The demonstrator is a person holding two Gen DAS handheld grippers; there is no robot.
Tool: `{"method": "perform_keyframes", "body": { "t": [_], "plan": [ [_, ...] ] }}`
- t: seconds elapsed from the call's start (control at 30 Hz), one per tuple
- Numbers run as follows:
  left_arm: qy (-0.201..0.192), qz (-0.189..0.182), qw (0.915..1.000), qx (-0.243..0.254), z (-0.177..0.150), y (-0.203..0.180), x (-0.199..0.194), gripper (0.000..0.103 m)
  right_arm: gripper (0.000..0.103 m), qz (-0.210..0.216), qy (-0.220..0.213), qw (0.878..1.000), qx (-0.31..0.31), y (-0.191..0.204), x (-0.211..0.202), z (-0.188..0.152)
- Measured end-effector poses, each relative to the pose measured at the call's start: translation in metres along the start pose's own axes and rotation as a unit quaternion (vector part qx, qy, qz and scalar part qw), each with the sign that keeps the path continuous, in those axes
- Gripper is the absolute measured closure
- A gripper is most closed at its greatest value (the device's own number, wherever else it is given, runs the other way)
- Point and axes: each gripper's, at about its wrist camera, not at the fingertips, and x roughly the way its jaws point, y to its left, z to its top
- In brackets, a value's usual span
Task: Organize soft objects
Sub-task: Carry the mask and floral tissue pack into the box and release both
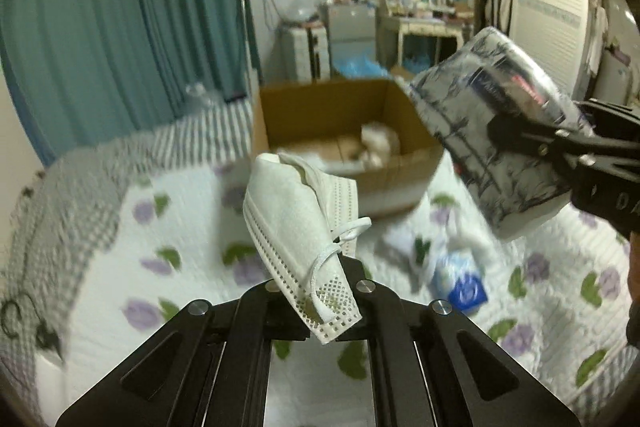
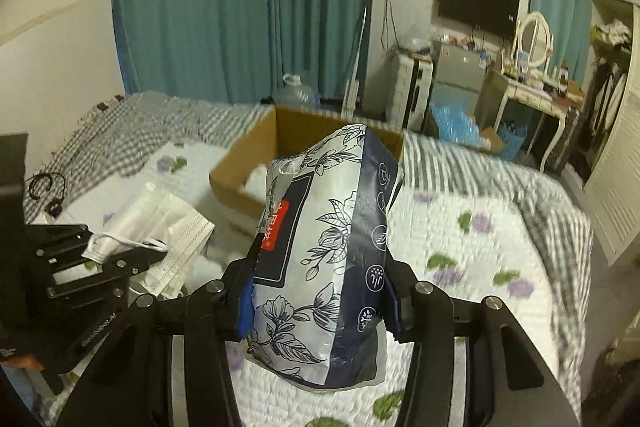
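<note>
Stack of face masks [image 1: 298, 227] was light and floppy, sagging from the left gripper [image 1: 320, 311], jaws clamped on one corner; better taken mid-stack. Tissue pack [image 2: 328, 259], soft, slick wrapper, was squeezed in the right gripper [image 2: 320, 303] jaws mid-body. Both hung above the bed [image 2: 480, 247], cardboard box [image 1: 400, 163] just beyond.

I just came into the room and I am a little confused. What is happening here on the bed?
A person is tidying soft items with two handheld grippers. The left gripper is shut on a white face mask, and the right gripper clamps a floral tissue pack. Both are held above the bed, near an open cardboard box.
</note>
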Motion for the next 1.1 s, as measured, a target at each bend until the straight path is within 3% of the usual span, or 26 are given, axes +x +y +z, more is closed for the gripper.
{"method": "perform_keyframes", "body": {
  "t": [0.3,0.53,0.87,0.97,1.1],
  "plan": [
    [-0.028,0.013,0.9994,0.017,0.064,0.000,0.019,0.099,0.054,-0.009,-0.036,0.999,-0.007,-0.009,0.009,0.063],
    [-0.011,0.018,0.9997,0.015,0.096,0.003,0.077,0.099,0.054,-0.007,-0.019,1.000,0.001,-0.023,0.070,0.098],
    [0.044,0.019,0.9987,0.017,0.090,0.005,0.162,0.097,0.054,0.004,0.054,0.998,0.012,-0.039,0.186,0.083],
    [0.044,0.021,0.9982,0.036,0.085,-0.002,0.171,0.089,0.052,0.008,0.061,0.998,0.018,-0.046,0.202,0.072],
    [0.048,0.057,0.9957,0.055,0.084,-0.010,0.174,0.089,0.043,0.007,0.062,0.998,0.032,-0.056,0.208,0.071]
  ]
}}
